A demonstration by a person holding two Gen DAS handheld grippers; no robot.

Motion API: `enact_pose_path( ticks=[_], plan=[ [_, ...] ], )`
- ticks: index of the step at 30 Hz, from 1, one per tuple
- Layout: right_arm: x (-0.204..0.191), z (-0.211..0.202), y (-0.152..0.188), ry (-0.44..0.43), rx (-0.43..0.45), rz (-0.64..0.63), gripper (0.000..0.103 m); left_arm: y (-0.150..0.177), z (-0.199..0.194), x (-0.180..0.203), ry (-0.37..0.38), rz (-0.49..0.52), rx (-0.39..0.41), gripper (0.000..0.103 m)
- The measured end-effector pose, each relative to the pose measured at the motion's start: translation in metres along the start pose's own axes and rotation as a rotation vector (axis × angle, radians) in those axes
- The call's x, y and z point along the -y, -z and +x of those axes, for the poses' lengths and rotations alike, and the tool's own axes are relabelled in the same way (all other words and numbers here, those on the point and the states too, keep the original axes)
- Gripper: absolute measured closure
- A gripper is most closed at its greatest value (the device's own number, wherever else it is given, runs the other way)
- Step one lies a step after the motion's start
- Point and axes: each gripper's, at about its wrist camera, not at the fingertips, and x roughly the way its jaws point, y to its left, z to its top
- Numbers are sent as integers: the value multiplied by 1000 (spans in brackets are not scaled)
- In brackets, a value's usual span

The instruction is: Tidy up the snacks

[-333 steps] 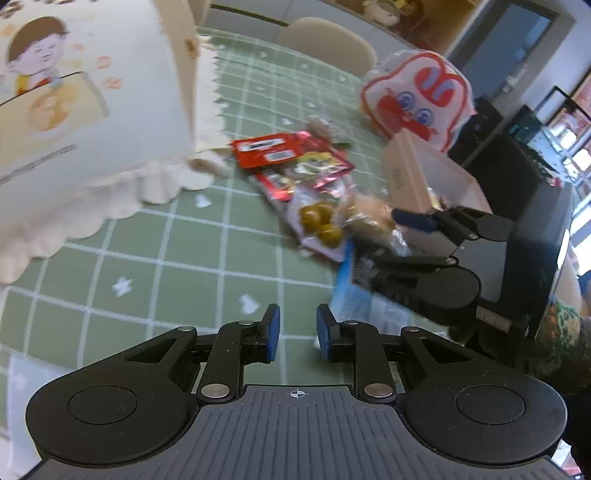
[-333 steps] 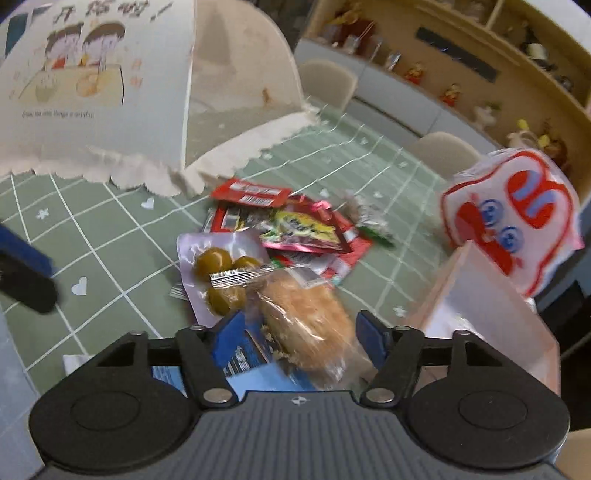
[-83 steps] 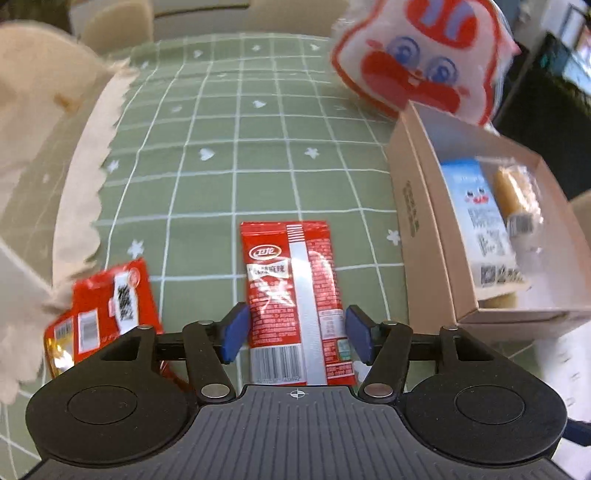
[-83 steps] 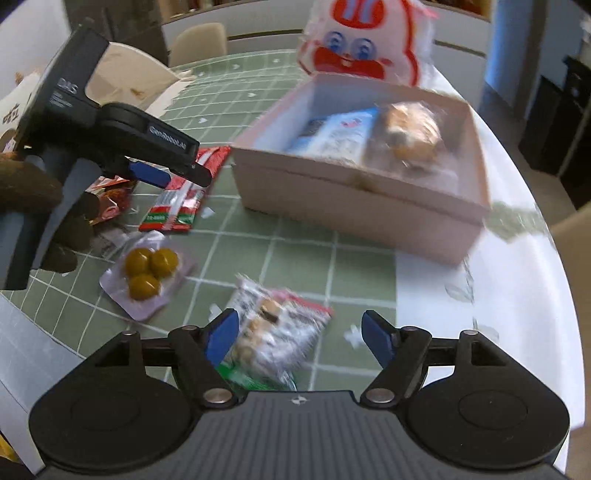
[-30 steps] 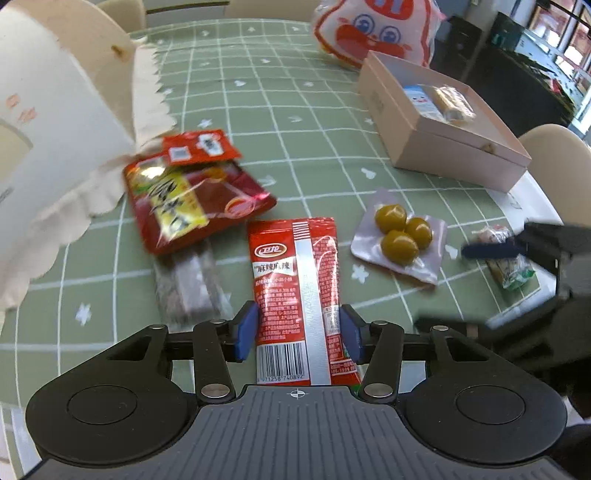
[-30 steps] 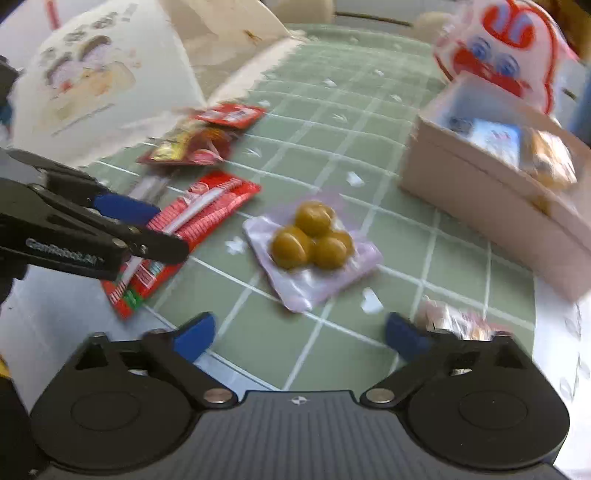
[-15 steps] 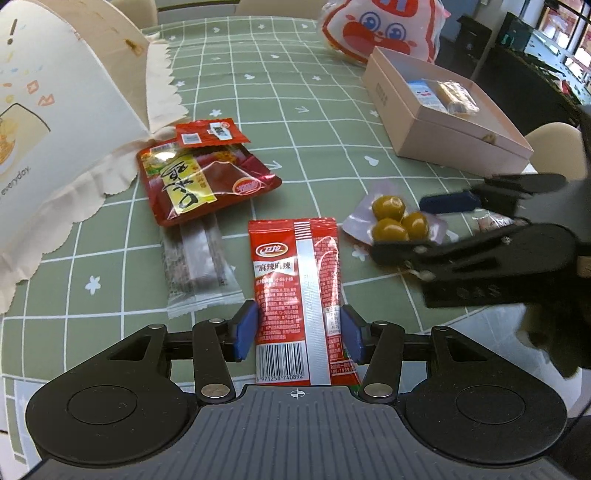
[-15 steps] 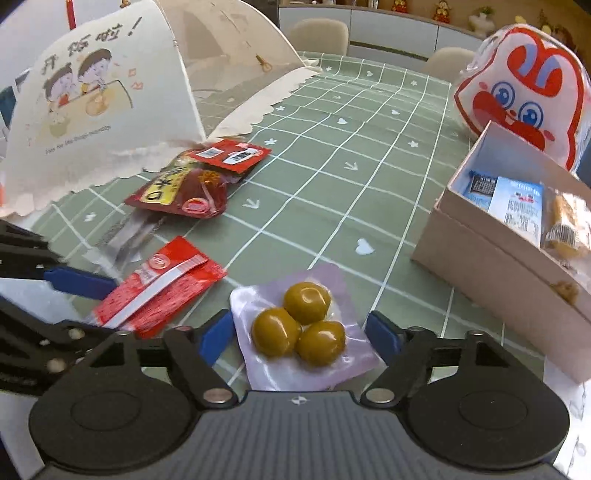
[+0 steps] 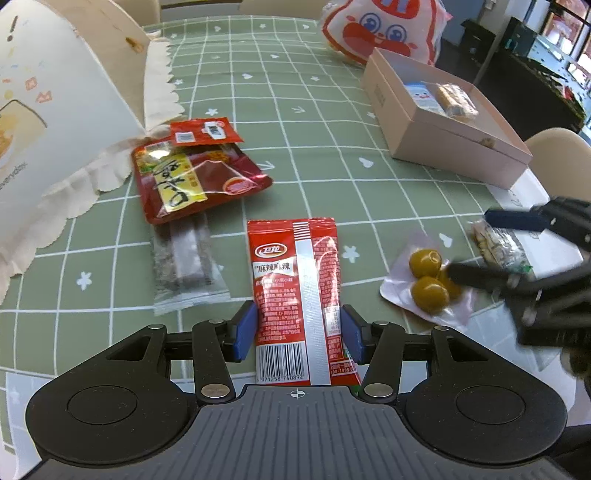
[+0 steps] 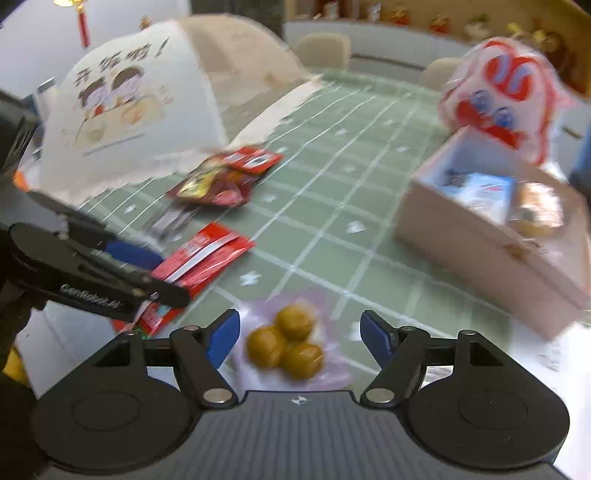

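My left gripper is shut on a long red snack packet, its blue pads against the packet's two edges; the packet also shows in the right wrist view. My right gripper is open and straddles a clear pouch of three green olives, seen in the left wrist view too. The pink box holds a blue-white pack and a bread roll.
A red-yellow packet, a small red sachet and a grey bar lie left of centre. A nut pack lies at the table's right edge. A mesh food cover stands left; a cartoon bag stands behind the box.
My right gripper has moved lower and closer over the olive pouch, its fingers now either side of it. My left gripper keeps its hold on the red packet, barely moved.
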Motion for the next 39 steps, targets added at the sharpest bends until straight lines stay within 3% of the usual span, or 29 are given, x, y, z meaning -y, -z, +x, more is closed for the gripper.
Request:
enact_pose_path(
  ticks=[3,6,11,13,14,15,20,23,26,30,33,37,39],
  plan=[
    [16,-2,6,118,27,85,26,1,1,5,5,14,-2,48],
    [38,7,13,201,-13,232,26,1,1,8,15,20,-6,48],
    [65,16,29,236,-95,405,25,1,2,11,9,29,-10,49],
    [64,12,31,213,-90,408,26,3,1,13,7,32,-10,49],
    [62,12,31,201,-95,398,32,4,0,13,8,30,-9,49],
    [60,11,30,192,-97,378,45,4,0,13,10,26,-7,50],
    [53,-7,20,194,-75,313,46,0,-13,25,59,48,2,53],
    [61,-26,13,203,-38,322,46,-13,-35,42,153,113,30,54],
    [72,-49,6,220,-3,332,46,-44,-61,59,254,142,106,54],
    [86,-79,2,242,55,354,46,-108,-78,90,299,178,254,54],
    [94,-99,3,262,95,376,46,-164,-67,118,323,186,333,54],
    [105,-121,10,300,134,404,46,-227,-6,150,372,82,251,54],
    [110,-128,16,325,144,412,46,-242,37,164,346,46,201,54]
  ],
)
